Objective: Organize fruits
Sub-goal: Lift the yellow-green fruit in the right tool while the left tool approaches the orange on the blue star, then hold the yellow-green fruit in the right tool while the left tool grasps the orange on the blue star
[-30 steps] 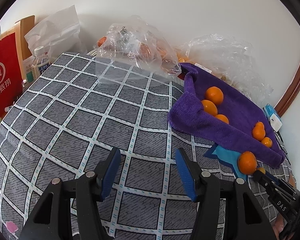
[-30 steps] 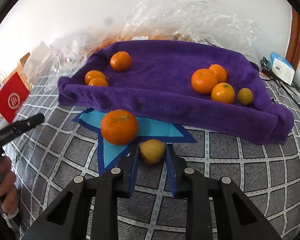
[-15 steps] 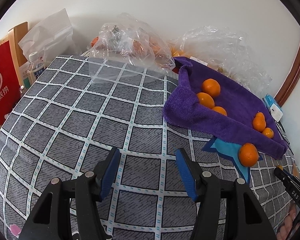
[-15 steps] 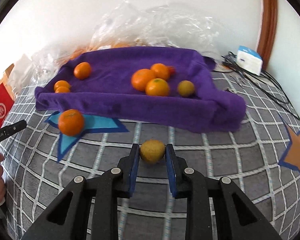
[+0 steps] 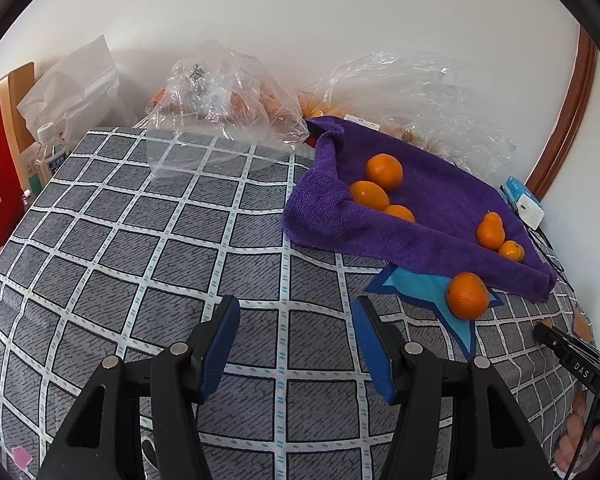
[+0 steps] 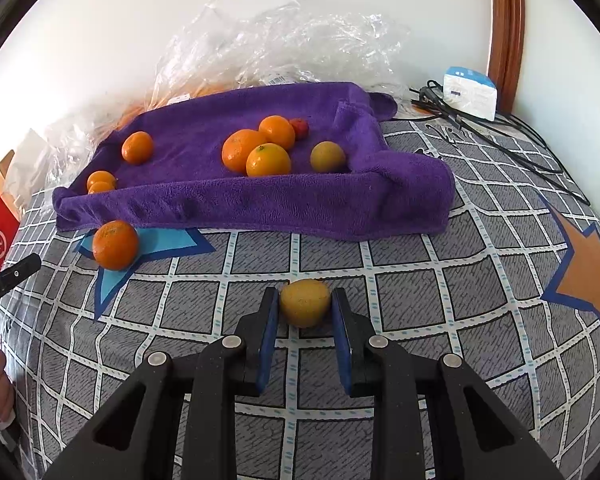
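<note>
Fruit in crumpled plastic bag, indistinct.

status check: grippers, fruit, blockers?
Right hand-held gripper shut on yellow fruit. Left hand-held gripper open, empty. Loose orange outside purple towel. Path unblocked.

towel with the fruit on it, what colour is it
Purple. The towel shows best in the right wrist view, with oranges lying on it.
</note>
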`<state>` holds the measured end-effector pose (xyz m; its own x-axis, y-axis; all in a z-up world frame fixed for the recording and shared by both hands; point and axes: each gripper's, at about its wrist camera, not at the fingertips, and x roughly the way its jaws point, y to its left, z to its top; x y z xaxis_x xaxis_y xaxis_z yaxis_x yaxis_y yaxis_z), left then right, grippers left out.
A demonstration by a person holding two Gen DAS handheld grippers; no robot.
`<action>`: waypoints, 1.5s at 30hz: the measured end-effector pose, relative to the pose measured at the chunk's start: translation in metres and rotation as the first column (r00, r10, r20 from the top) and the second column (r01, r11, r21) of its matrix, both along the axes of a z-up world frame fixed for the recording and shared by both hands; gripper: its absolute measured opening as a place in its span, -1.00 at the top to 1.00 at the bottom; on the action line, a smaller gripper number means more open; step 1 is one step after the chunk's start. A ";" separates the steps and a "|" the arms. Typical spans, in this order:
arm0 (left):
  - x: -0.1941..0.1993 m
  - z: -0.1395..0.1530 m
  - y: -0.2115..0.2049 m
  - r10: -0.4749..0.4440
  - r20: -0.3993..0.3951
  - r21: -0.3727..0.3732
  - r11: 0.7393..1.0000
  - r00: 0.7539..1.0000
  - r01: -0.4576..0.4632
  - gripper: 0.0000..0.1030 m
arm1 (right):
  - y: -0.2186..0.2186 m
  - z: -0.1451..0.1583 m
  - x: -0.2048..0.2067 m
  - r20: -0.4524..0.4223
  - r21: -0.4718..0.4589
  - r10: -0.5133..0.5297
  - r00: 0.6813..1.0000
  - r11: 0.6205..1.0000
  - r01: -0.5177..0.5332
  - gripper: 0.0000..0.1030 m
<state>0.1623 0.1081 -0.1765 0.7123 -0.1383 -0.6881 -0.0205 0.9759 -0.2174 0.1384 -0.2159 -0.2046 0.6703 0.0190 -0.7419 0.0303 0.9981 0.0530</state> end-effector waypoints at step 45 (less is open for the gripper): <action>0.017 0.016 -0.117 -0.244 -0.021 -0.036 0.969 0.970 0.243 -0.21 | -0.023 0.011 -0.017 0.089 0.000 0.028 0.996 1.000 -0.028 0.49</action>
